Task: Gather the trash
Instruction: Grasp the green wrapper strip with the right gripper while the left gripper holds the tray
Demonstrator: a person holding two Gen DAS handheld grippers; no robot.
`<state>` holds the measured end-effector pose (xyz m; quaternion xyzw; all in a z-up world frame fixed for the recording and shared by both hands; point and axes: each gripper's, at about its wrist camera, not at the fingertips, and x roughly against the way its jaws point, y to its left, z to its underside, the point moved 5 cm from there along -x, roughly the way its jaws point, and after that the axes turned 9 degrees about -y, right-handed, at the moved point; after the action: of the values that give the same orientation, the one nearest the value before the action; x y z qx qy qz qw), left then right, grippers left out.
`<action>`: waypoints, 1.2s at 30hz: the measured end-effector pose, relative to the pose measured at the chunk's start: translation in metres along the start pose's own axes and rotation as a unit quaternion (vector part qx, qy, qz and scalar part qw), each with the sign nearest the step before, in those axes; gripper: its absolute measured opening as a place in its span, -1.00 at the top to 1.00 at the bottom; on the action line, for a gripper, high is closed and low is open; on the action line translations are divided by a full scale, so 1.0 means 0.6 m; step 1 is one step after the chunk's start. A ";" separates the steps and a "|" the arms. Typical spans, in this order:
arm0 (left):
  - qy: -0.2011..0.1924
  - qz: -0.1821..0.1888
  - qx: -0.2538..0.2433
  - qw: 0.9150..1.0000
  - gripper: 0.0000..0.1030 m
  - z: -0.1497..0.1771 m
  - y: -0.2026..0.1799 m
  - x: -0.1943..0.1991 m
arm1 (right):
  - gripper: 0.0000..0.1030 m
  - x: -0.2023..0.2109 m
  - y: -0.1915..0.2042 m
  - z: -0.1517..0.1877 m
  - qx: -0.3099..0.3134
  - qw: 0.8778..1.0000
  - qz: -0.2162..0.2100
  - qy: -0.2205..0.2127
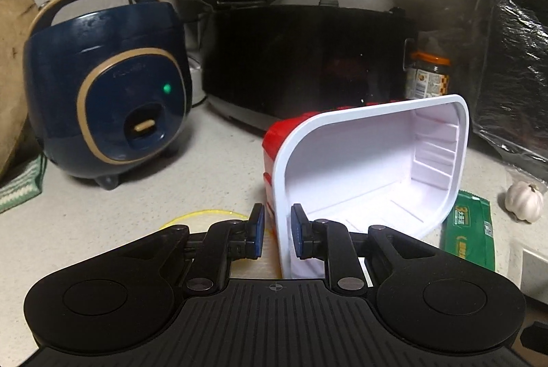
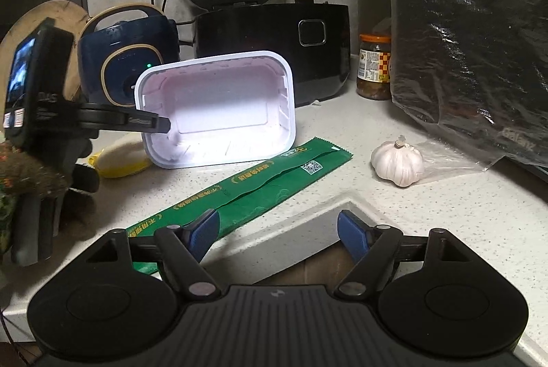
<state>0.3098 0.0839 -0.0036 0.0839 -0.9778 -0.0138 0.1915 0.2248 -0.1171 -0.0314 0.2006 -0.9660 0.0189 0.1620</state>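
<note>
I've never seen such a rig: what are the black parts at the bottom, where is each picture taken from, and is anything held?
A person holds a two-finger gripper in each hand; a camera on each looks along its fingers, so each picture shows its own gripper at the bottom. The left gripper straddles the rim of a white tray, with a gap beside one pad, so it seems unclamped. The right gripper is open and empty. On the counter are a green wrapper, a garlic bulb, a blue cooker, a black cooker and a jar.

Two black linkage grippers (image 1: 276,226) (image 2: 276,231) with blue pads (silver pivot pins), ribbed housings, patterned sleeve (image 2: 10,192).
</note>
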 end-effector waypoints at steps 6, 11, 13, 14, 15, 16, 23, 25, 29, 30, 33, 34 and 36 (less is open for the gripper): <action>-0.004 0.013 -0.004 1.000 0.66 -0.004 -0.006 0.002 | -0.49 -0.010 0.008 0.003 0.002 1.000 -0.003 0.005; 0.019 0.038 -0.028 0.999 0.73 0.009 -0.005 0.032 | -0.50 -0.013 0.035 0.003 0.027 1.000 -0.003 -0.001; 0.029 0.050 -0.022 0.998 0.74 0.021 0.002 0.057 | -0.52 -0.017 0.045 0.002 0.034 0.999 -0.004 -0.002; 0.033 0.055 -0.022 0.998 0.74 0.026 0.004 0.070 | -0.54 -0.021 0.050 0.002 0.035 0.999 -0.005 -0.001; 0.036 0.061 -0.023 0.997 0.74 0.030 0.007 0.084 | -0.55 -0.027 0.056 0.003 0.035 0.999 -0.006 0.001; 0.038 0.062 -0.024 0.997 0.74 0.033 0.009 0.094 | -0.55 -0.032 0.062 0.004 0.034 0.999 -0.007 0.004; 0.030 0.037 -0.015 0.999 0.74 0.037 0.040 0.149 | -0.69 -0.069 0.118 0.000 0.040 0.999 -0.018 0.008; 0.017 0.024 -0.011 0.999 0.74 0.031 0.053 0.153 | -0.69 -0.077 0.133 0.002 0.057 0.998 -0.007 0.006; 0.007 0.004 0.002 1.000 0.74 0.021 0.086 0.151 | -0.70 -0.069 0.139 0.008 0.076 0.997 -0.005 0.000; 0.003 -0.005 0.003 1.000 0.74 0.021 0.094 0.149 | -0.70 -0.061 0.139 0.010 0.084 0.996 -0.004 -0.001; -0.002 -0.023 0.006 1.000 0.74 0.019 0.112 0.142 | -0.70 -0.039 0.131 0.015 0.108 0.994 -0.004 -0.006; -0.004 -0.028 0.009 1.000 0.74 0.018 0.117 0.140 | -0.70 -0.035 0.127 0.016 0.116 0.993 0.002 -0.006; -0.008 -0.037 0.015 0.999 0.74 0.016 0.126 0.140 | -0.70 -0.036 0.113 0.019 0.131 0.991 0.028 -0.005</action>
<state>0.2172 0.1442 0.0230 0.1226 -0.9757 -0.0071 0.1816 0.2133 -0.0475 -0.0469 0.1931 -0.9613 0.1487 0.1287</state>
